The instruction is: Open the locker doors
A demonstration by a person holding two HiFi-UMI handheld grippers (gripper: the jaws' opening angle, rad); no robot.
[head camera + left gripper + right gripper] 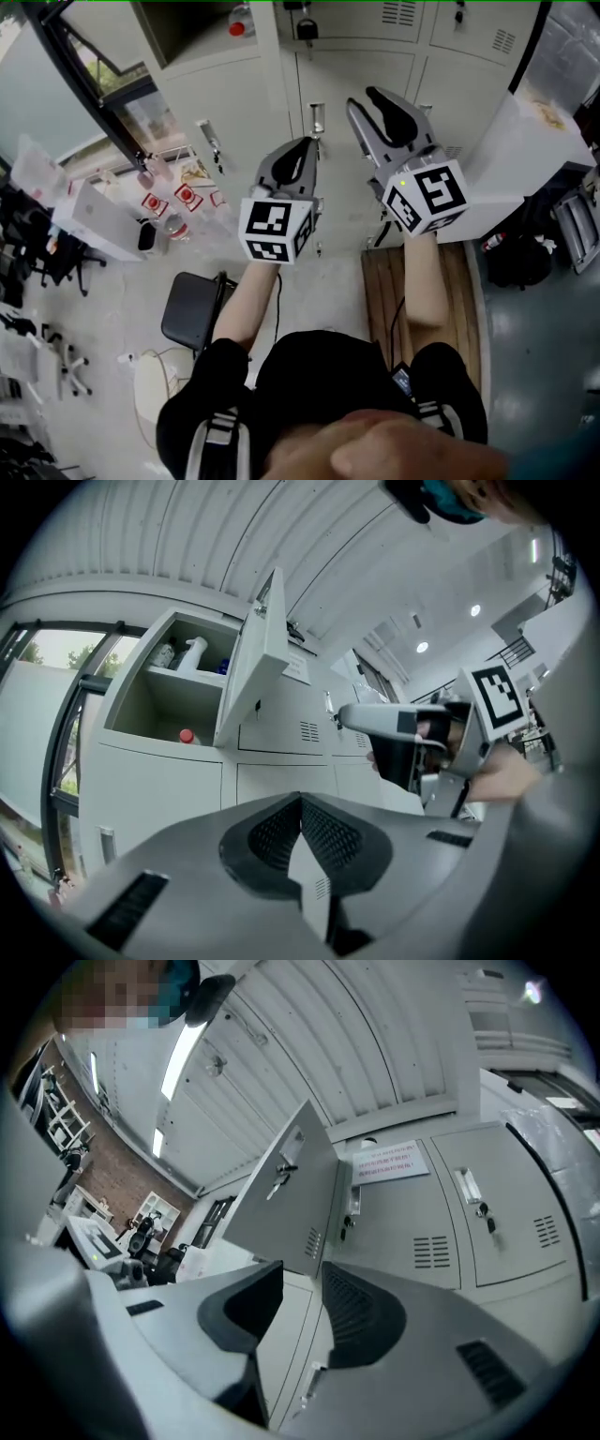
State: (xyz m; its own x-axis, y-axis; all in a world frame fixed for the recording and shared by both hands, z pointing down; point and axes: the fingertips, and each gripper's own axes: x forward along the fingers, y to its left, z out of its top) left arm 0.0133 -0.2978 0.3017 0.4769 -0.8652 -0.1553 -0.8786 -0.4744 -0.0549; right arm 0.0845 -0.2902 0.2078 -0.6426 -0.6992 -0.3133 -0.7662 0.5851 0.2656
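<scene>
Right claw (302,1277) open and empty, left claw (300,803) closed on nothing. Locker doors (516,1194) look like stiff, light sheet metal. I'd pinch the slim handle (466,1185) at centre right.

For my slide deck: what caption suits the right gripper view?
Empty grey claw, jaws apart, facing pale grey metal lockers with one upper door swung open.

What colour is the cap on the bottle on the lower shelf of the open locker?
Red. The cap shows best in the left gripper view.
</scene>
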